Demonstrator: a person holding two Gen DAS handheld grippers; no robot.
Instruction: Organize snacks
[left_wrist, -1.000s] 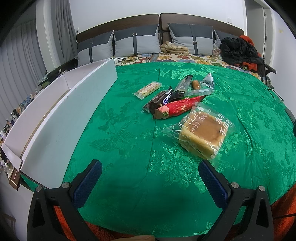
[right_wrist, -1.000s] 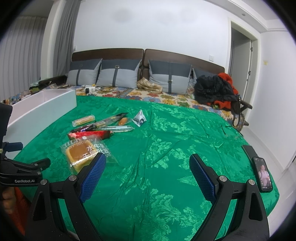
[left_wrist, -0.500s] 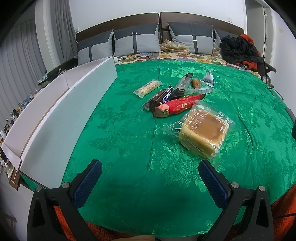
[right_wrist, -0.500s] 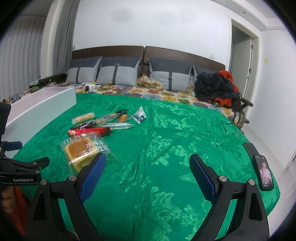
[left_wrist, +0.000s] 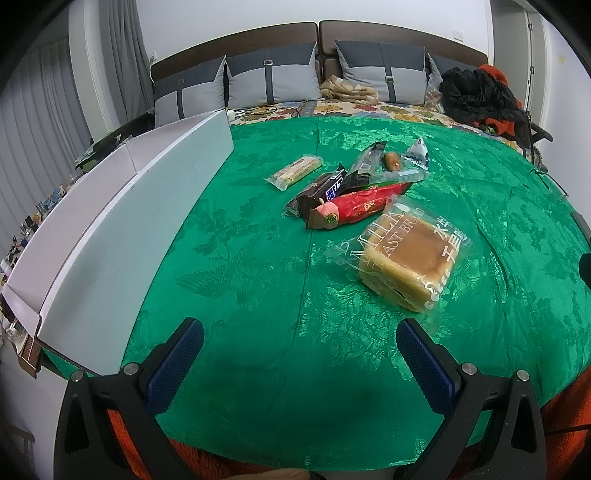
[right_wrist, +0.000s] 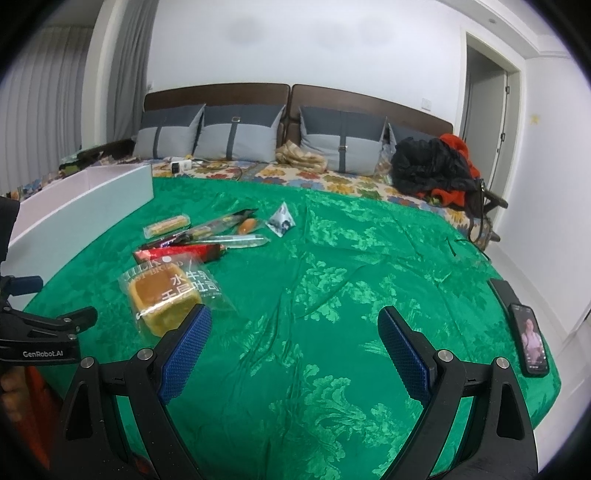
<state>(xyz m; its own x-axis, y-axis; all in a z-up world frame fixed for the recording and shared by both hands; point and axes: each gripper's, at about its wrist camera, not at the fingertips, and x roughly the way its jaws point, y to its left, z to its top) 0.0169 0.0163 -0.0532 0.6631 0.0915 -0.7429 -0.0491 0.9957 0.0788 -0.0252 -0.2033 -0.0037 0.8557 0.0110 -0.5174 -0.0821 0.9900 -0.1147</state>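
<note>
Several snacks lie on a green bedspread. A bagged loaf of toast bread lies nearest. Behind it are a red packet, a dark chocolate bar, a yellow wafer pack, a long clear wrapper and a small silver pouch. A long white box stands open at the left. My left gripper hovers open in front of the bread, empty. My right gripper is open, its left finger next to the bread.
Grey pillows and a brown headboard line the far end. A pile of black and red clothes lies at the back right. A lit phone rests at the bed's right edge. The left gripper's body shows at the right view's left side.
Both views have shifted a little toward the snacks; the bread looks slightly nearer. The grippers stay open and nothing on the bed has moved.
</note>
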